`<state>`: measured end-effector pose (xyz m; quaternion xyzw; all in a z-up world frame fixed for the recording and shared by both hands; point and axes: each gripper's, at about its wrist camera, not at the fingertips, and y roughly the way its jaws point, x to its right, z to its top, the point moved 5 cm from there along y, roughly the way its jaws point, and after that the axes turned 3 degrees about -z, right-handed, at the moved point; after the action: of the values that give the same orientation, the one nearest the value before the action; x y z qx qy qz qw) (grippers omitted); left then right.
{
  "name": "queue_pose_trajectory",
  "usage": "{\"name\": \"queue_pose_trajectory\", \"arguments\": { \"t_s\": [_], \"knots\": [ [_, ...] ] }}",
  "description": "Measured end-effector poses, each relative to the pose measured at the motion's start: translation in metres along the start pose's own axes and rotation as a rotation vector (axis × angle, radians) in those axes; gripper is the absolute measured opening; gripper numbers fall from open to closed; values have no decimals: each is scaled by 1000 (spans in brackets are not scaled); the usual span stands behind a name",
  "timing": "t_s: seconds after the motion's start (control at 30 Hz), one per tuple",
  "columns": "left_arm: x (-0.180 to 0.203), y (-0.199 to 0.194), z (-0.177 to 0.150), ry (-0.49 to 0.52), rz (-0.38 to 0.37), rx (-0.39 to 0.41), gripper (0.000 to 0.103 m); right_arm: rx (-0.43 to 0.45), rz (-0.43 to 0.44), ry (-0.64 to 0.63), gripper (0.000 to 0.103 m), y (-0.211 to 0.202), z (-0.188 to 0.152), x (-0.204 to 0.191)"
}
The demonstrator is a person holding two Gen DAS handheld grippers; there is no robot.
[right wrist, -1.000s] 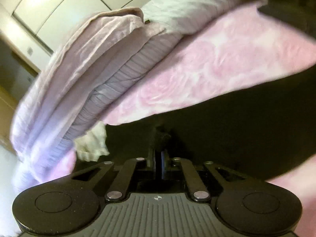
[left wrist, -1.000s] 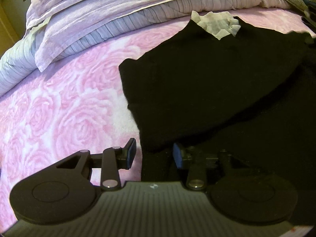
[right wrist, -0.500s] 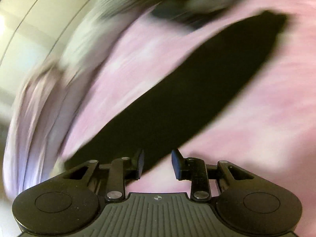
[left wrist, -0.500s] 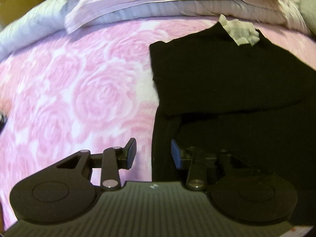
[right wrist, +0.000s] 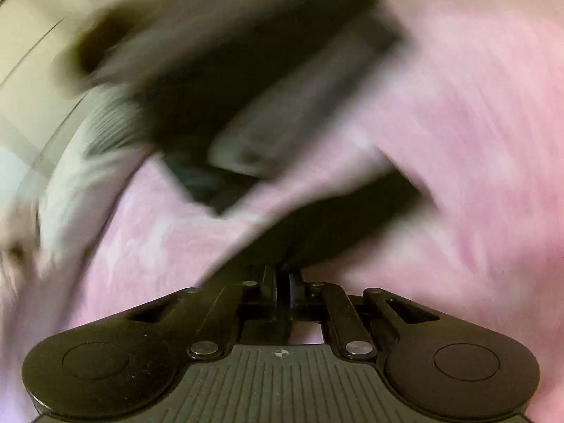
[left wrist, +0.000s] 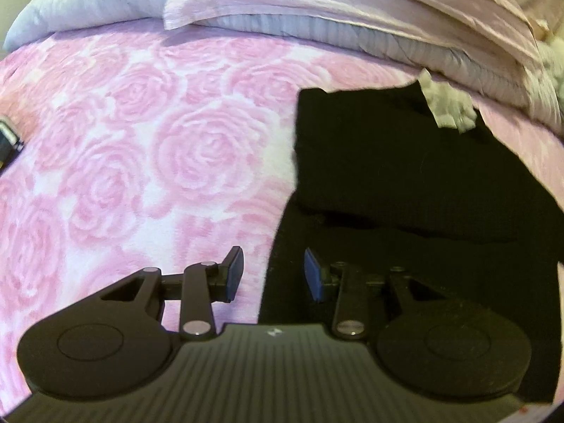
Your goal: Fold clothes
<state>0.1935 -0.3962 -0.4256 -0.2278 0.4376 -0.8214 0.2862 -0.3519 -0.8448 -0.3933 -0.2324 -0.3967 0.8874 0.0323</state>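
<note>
A black garment [left wrist: 405, 176] lies on the pink rose-patterned bedspread [left wrist: 141, 158], its upper part folded down over the lower. A white frilly collar [left wrist: 447, 105] shows at its far edge. My left gripper [left wrist: 273, 275] hovers open over the garment's left edge, one finger above the bedspread and the other above the black cloth. The right wrist view is heavily blurred. In it my right gripper [right wrist: 282, 278] is shut, and a strip of the black garment [right wrist: 352, 218] runs right into its fingertips.
Folded lilac and grey bedding [left wrist: 352, 10] is piled along the far side of the bed. A small dark object [left wrist: 8, 137] sits at the left edge. A large blurred dark shape [right wrist: 282, 88] fills the upper right wrist view.
My right gripper let go of the garment, swung fast across the bed and has shut again on black cloth. The left gripper stayed open and turned left, showing more bedspread.
</note>
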Motion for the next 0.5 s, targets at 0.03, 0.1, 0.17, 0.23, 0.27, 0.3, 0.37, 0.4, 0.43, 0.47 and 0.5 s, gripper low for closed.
{"name": "queue_pose_trajectory", "arguments": {
  "t_s": [0.03,0.1,0.17,0.23,0.27,0.3,0.37,0.4,0.43,0.47,0.5],
  "knots": [
    [-4,-1,0,-17,0,3,33,43,7,-105,2,-10,0,-28],
    [-12,-3,1,-49,2,10,32,110,53,-295,2,-33,-8,-93],
    [-19,-3,0,-77,1,10,32,150,154,-467,2,-59,-28,-164],
    [-23,-4,-2,-95,-7,10,32,193,280,-620,2,-91,-63,-230],
    [-25,-5,-3,-100,-10,13,32,210,350,-696,2,-108,-86,-261],
    [-27,-6,-4,-105,-12,15,32,219,428,-778,2,-127,-114,-290],
    [-33,-5,-8,-124,-15,10,32,228,575,-922,2,-158,-173,-332],
    [-36,-5,-9,-137,-16,9,32,227,653,-1010,2,-175,-208,-349],
    [-39,-5,-11,-148,-19,7,32,214,707,-1078,2,-184,-240,-359],
    [-42,-4,-13,-152,-17,1,32,170,749,-1173,6,-190,-275,-368],
    [-45,-3,-15,-154,-13,-3,32,109,744,-1292,11,-193,-313,-374]
  ]
}}
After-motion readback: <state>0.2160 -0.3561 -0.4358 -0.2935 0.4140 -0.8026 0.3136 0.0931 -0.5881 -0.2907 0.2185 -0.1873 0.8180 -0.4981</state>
